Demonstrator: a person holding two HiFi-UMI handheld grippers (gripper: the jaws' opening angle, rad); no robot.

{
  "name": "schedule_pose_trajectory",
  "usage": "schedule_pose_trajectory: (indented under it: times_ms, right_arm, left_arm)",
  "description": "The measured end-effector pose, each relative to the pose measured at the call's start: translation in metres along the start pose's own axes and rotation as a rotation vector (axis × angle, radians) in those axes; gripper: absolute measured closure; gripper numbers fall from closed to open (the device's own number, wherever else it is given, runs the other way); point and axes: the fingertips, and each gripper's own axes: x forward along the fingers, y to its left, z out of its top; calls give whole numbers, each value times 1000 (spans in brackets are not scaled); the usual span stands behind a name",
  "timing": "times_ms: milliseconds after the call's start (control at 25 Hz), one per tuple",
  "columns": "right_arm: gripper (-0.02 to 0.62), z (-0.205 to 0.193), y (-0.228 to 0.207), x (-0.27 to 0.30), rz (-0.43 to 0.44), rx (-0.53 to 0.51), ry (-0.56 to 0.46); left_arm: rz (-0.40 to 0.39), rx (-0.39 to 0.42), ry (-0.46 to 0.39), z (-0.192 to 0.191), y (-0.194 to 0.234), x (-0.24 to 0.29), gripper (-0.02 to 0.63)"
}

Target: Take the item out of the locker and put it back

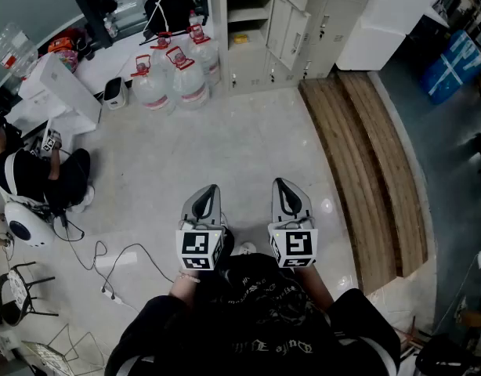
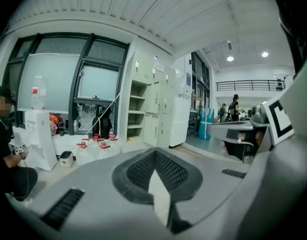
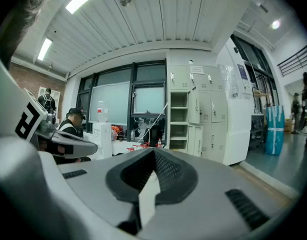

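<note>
Head view has the left gripper (image 1: 206, 200) and right gripper (image 1: 289, 194) side by side at six o'clock, level with each other and just apart, tips toward twelve. Each gripper view shows its jaws pressed together with nothing between them. Under them lies a pale, glossy floor (image 1: 248, 139) that mirrors the ceiling lights. At eight o'clock cables (image 1: 107, 265) trail over it, with a stool (image 1: 13, 292) further out. At nine o'clock a person (image 1: 37, 178) in black sits on the floor beside a white stand (image 1: 56, 92). At eleven o'clock water jugs (image 1: 174, 81) with red caps stand clustered near the wall. At twelve to one o'clock, well apart from both grippers, stand the cream lockers (image 1: 303, 22), next to open shelves (image 1: 248, 10) where a small yellow thing (image 1: 239, 39) lies. The item cannot be picked out among the lockers from here. A tall white box (image 1: 389, 18) stands just right of the lockers. Wooden planks (image 1: 366, 163) run along the floor from one to four o'clock, and a blue crate (image 1: 452, 65) sits at two. The right gripper view adds dark-framed windows (image 3: 133, 96) left of the lockers and a white ribbed ceiling (image 3: 158, 19) with strip lights.
</note>
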Motion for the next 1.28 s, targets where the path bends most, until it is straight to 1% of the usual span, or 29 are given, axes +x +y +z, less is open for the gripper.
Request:
schedule_pose_trajectory:
  times_ms: [120,280,400,520,720,880,960,1040,1080,1200,1280]
  right_arm:
    - [592,4,4,11,-3,-14,5]
    - [593,11,6,30,-12,-2,5]
    - [592,17,4,46,-29,-16,-7]
    - [592,20,3,66,-37,-6,-5]
    - [591,25,6,101,-38,12,4]
    - [591,26,11,127,-15,12,26]
    - [591,25,10,134,-35,9,32]
    - [591,25,5,138,-74,17,33]
    - [591,24,1,141,-93,22,35]
    - [591,20,-10,147,-138,50,44]
    - [591,16,-15,153,-147,73,52]
  left_arm:
    - [2,0,-3,6,12,6,600]
    - [-9,1,-10,11,26,19,600]
    - [-21,-9,-5,15,37,33,600]
    - [-25,-13,-6,21,54,51,600]
    - [-71,-18,-4,28,79,81,600]
    - [-98,-25,7,30,95,104,600]
    - [-140,-35,7,31,97,113,600]
    - [-196,-39,3,34,94,122,600]
    - [-209,-31,2,36,95,127,600]
    - [-196,0,18,40,102,139,600]
    - [-187,-5,32,40,107,144,600]
